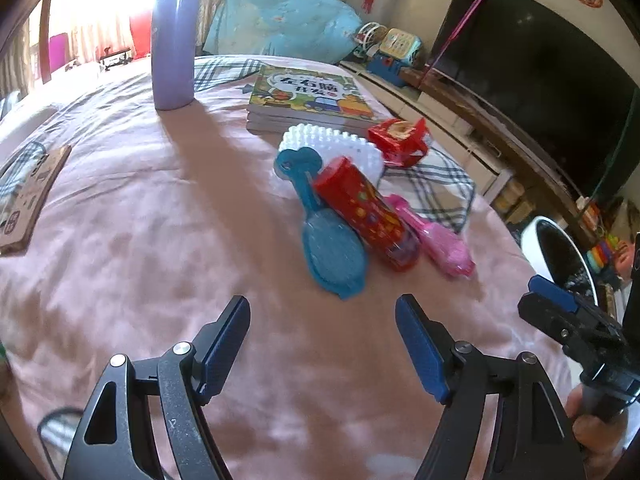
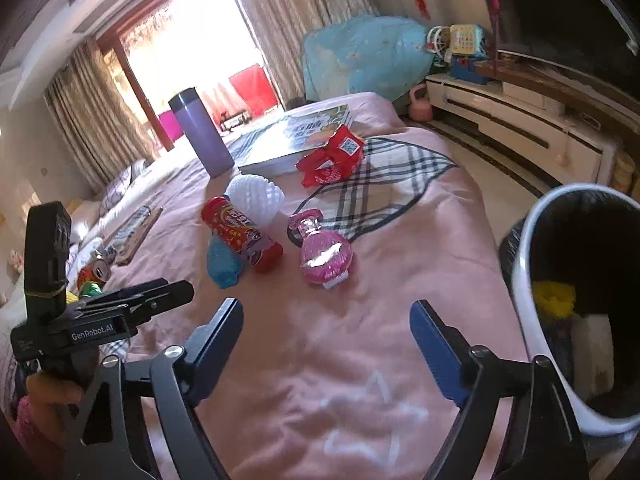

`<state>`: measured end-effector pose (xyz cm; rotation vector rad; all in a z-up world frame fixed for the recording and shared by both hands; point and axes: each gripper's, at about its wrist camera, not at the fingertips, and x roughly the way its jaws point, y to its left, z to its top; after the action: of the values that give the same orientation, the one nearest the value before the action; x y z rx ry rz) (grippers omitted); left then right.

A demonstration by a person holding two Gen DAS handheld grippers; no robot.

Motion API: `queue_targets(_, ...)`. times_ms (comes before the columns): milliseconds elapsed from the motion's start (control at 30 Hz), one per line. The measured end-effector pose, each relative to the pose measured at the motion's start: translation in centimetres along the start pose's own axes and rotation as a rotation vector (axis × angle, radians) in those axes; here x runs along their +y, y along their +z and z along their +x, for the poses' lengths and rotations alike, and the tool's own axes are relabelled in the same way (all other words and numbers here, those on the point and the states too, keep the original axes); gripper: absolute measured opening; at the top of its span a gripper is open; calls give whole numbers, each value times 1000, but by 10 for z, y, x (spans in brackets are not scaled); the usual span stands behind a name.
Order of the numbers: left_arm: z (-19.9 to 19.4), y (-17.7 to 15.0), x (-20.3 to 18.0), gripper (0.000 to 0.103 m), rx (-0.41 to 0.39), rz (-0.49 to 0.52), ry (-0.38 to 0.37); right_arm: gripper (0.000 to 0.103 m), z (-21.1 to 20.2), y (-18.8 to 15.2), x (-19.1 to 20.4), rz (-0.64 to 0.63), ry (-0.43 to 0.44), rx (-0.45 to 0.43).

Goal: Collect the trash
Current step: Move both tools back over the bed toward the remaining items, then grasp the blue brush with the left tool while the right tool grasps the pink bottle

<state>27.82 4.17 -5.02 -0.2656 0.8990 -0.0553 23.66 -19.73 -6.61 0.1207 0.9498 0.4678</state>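
On the pink bedspread lie a red snack tube [image 1: 362,210] [image 2: 240,232], a crumpled red wrapper [image 1: 400,140] [image 2: 332,156] and a white foam net [image 1: 336,148] [image 2: 256,196]. My left gripper [image 1: 322,304] hovers just short of the tube, open, nothing between its fingers. My right gripper [image 2: 325,306] is open and empty too, over bare bedspread in front of the pile. Right of it, beside the bed, is a white bin [image 2: 528,280] [image 1: 536,248] with a black liner, something yellow and something white inside. Each gripper shows at the edge of the other's view.
A blue hairbrush [image 1: 332,252] lies half under the tube, a pink brush [image 2: 324,256] beside it. Further back stand a purple flask [image 1: 174,40] and a stack of books [image 1: 304,96]. A drink can [image 2: 94,276] lies at far left. A TV cabinet [image 2: 520,120] runs along the right.
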Motion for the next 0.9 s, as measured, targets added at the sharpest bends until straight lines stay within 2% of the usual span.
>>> queue_targets(167, 24, 19, 7, 73, 13, -18, 4, 82, 26, 14, 4, -50, 3, 43)
queue_targets(367, 50, 37, 7, 63, 29, -14, -14, 77, 59, 31, 7, -96, -10, 92)
queue_targets(433, 58, 38, 4, 55, 40, -1, -24, 75, 67, 33, 8, -114, -16, 110)
queue_targets(467, 61, 39, 2, 53, 45, 2, -29, 73, 73, 33, 9, -122, -20, 122)
queue_targets(567, 67, 39, -1, 39, 47, 14, -44, 65, 82, 32, 11, -138, -41, 143)
queue_targets(600, 67, 39, -2, 29, 46, 17, -57, 60, 82, 32, 12, -144, -49, 142)
queue_targets(633, 67, 38, -3, 25, 48, 18, -72, 45, 81, 31, 13, -149, -58, 143)
queue_targets(700, 63, 36, -5, 19, 46, 28, -72, 43, 78, 29, 13, -150, -63, 142)
queue_targets(900, 38, 15, -4, 15, 41, 24, -109, 42, 54, 16, 9, -100, -37, 122)
